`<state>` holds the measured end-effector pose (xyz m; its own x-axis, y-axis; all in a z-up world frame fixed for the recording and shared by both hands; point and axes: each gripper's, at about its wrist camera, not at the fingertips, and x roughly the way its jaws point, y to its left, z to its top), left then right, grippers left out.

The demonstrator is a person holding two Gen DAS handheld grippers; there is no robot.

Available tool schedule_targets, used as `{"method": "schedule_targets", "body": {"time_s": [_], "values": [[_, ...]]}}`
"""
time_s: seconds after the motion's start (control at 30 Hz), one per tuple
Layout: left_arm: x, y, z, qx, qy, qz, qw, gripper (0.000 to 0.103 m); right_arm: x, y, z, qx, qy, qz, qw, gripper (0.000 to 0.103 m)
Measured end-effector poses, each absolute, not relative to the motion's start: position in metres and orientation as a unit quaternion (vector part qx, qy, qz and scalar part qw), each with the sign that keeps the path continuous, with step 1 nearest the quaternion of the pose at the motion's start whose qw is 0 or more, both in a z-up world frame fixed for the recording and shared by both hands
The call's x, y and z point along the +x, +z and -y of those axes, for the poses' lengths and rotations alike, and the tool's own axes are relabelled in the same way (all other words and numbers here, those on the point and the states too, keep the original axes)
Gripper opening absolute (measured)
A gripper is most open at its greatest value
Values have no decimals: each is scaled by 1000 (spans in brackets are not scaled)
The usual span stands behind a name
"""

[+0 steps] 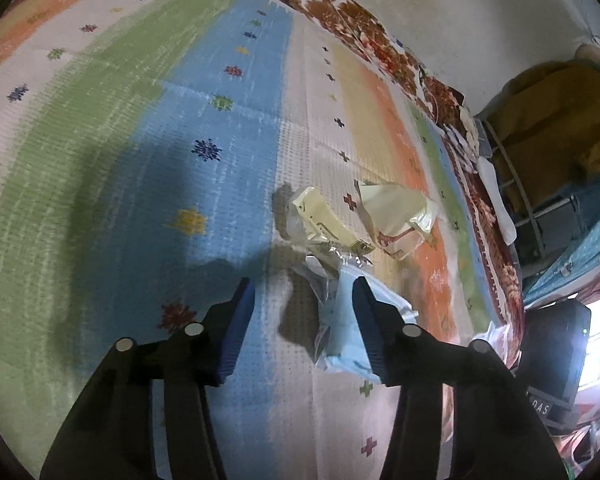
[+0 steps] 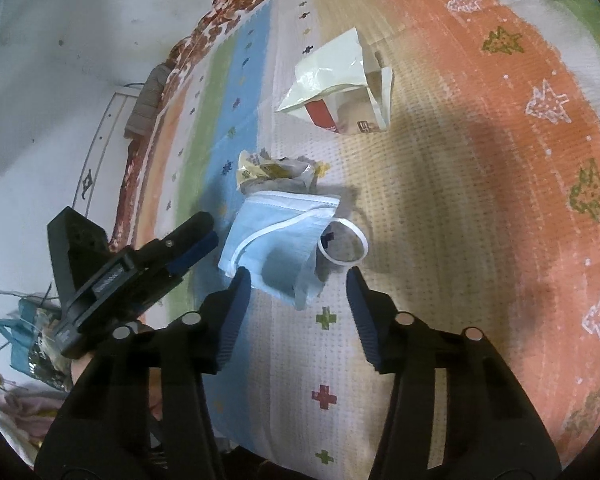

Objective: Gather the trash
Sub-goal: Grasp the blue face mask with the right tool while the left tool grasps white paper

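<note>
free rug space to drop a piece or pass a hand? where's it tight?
Free: the orange band right of the cream bag; white strip below the face mask. Tight: mask, crumpled wrapper and bag cluster, with left gripper and right gripper crowding the mask.

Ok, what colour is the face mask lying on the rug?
The face mask is light blue with white edging and white ear loops; it shows best in the right wrist view.
</note>
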<state>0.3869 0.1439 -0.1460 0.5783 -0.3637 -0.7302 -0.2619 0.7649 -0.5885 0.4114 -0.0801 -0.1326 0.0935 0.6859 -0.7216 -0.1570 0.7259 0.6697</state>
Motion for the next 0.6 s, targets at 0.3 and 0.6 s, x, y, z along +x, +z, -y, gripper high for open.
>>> {"method": "schedule_targets", "body": {"time_s": [0.3, 0.6], "values": [[398, -160, -137, -357, -25, -465, 810, 18, 414, -139, 70, 223, 308, -612, 693, 23], [396, -160, -139, -355, -14, -455, 817, 6, 413, -131, 64, 198, 319, -602, 705, 2]]}}
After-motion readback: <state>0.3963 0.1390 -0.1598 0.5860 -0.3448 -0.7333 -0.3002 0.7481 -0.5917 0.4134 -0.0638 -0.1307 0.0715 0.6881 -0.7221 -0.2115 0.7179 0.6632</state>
